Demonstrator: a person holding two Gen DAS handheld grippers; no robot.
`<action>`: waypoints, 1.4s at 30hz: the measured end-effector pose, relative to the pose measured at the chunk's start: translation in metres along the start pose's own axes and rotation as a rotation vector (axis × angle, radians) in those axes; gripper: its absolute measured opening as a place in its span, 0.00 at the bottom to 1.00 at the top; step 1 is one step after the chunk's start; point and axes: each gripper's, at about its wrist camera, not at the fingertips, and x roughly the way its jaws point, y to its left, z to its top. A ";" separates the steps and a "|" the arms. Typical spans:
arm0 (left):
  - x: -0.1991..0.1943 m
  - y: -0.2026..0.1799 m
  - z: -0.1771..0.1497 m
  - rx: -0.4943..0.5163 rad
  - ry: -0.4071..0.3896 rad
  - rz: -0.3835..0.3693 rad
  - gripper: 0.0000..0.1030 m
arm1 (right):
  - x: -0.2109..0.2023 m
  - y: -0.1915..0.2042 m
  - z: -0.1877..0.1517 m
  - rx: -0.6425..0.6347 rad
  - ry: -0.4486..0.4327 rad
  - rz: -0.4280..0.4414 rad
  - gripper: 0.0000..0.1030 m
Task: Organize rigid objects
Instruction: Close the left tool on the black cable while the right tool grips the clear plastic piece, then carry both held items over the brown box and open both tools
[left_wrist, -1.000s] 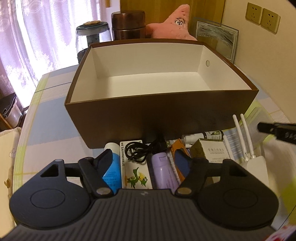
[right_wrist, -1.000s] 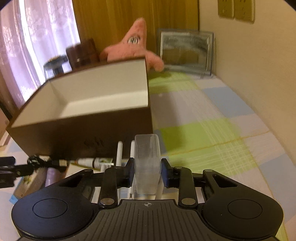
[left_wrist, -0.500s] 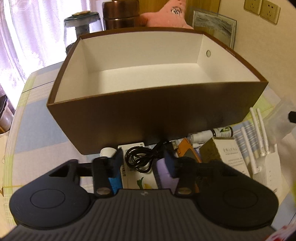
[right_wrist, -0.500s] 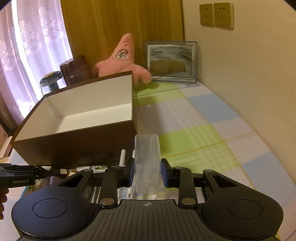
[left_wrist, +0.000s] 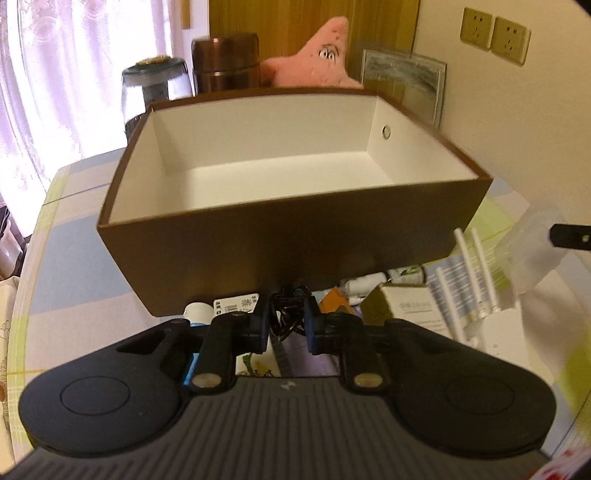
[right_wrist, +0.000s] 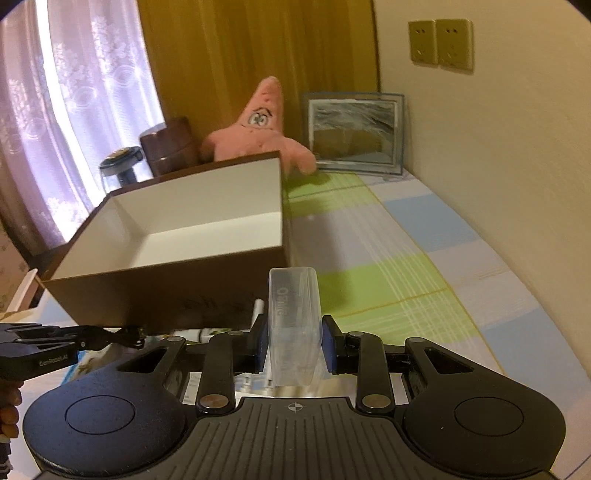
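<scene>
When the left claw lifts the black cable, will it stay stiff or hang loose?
Probably floppy: the black cable lies in loose loops between the left claw pads. Likely light, being thin. A loop may snag neighbouring items when lifted.

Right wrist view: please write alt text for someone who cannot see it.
The right hand-held gripper is shut on a clear plastic case, held upright in front of an open brown box with a white, empty interior. The box sits on a checked tablecloth; a pink starfish plush stands behind it.
</scene>
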 end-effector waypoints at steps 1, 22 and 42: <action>-0.004 0.000 0.001 -0.005 -0.005 -0.004 0.15 | -0.001 0.002 0.001 -0.005 -0.003 0.008 0.26; -0.091 -0.009 0.056 -0.054 -0.209 0.014 0.15 | -0.012 0.057 0.058 -0.127 -0.080 0.192 0.26; 0.014 -0.009 0.103 -0.078 -0.130 0.070 0.15 | 0.112 0.085 0.092 -0.208 -0.011 0.180 0.26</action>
